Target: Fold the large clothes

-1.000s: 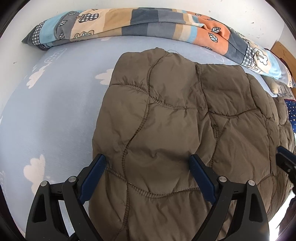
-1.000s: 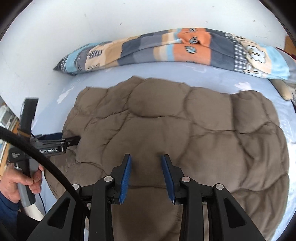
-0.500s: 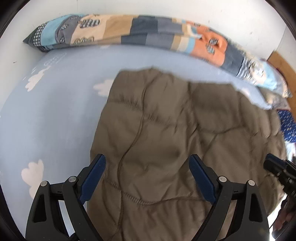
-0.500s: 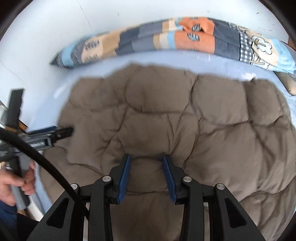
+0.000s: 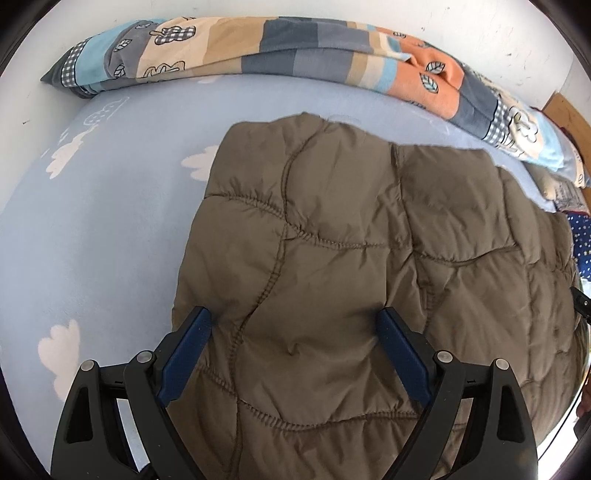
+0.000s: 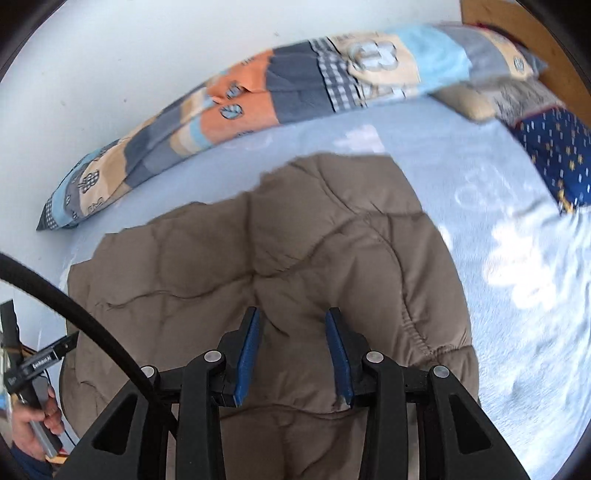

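Observation:
A brown quilted jacket (image 5: pixel 354 266) lies folded flat on the light blue bed; it also shows in the right wrist view (image 6: pixel 266 258). My left gripper (image 5: pixel 293 325) is wide open just above the jacket's near left part, with nothing between its blue pads. My right gripper (image 6: pixel 291 325) is partly open over the jacket's near right part, with nothing between its pads. The left gripper shows from the side at the left edge of the right wrist view (image 6: pixel 40 360).
The bed sheet (image 5: pixel 92 229) is light blue with white clouds. A rolled patchwork quilt (image 5: pixel 295 48) lies along the white wall at the back. A dark blue patterned pillow (image 6: pixel 557 151) and a wooden headboard (image 6: pixel 517 33) are at the right.
The right gripper has swung to the right, so its view now shows the jacket's right edge and the bare sheet. The left gripper has shifted slightly and stays wide open.

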Action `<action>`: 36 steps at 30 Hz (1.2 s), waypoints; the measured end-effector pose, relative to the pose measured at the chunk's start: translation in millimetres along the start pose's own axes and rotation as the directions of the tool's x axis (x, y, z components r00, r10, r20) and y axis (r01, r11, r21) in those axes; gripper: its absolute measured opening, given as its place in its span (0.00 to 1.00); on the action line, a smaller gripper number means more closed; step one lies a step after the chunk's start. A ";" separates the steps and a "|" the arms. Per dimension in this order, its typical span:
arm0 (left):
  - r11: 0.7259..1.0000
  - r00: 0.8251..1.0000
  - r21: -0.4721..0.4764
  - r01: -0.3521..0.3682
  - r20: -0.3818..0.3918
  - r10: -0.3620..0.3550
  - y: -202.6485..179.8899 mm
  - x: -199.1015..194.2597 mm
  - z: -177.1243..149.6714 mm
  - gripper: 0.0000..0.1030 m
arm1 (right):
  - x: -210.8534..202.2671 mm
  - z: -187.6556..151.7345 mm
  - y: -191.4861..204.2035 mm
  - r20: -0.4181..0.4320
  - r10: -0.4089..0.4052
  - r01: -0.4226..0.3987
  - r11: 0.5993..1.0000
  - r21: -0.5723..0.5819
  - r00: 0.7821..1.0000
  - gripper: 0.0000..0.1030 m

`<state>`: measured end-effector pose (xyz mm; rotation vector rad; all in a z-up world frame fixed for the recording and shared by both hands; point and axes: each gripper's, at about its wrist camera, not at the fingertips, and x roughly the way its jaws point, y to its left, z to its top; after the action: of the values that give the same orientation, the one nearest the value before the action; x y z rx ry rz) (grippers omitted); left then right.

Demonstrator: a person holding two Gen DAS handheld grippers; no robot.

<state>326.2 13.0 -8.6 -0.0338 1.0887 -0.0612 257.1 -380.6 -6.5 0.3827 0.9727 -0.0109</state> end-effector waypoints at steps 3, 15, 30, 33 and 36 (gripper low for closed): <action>1.000 1.000 0.011 -0.011 -0.012 0.011 -2.0 4.9 -2.2 0.89 | 12.9 -4.9 -2.5 -0.034 -0.011 0.012 1.000 0.005 0.999 0.39; 0.994 0.996 -0.071 0.081 0.038 -0.078 23.2 -25.2 11.6 0.89 | -14.1 -0.7 -16.4 0.015 0.051 -0.052 0.997 0.055 0.999 0.39; 0.973 0.981 -0.175 0.148 -0.098 -0.167 76.9 -8.5 1.7 0.89 | -44.0 -15.3 -109.7 0.013 0.081 -0.082 0.980 0.184 0.997 0.72; 0.961 0.961 -0.178 0.210 -0.143 -0.237 79.2 -0.6 -5.7 0.89 | -37.1 -22.2 -121.3 0.005 0.126 -0.124 0.970 0.209 0.992 0.82; 0.937 0.929 -0.201 0.285 -0.184 -0.321 85.4 6.7 -12.1 0.89 | -21.9 -32.8 -135.5 -0.025 0.247 -0.231 0.934 0.272 0.969 0.84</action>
<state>321.3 97.9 -25.0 -0.3591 1.2958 -0.2563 194.1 -500.0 -47.5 0.7529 0.9798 0.0918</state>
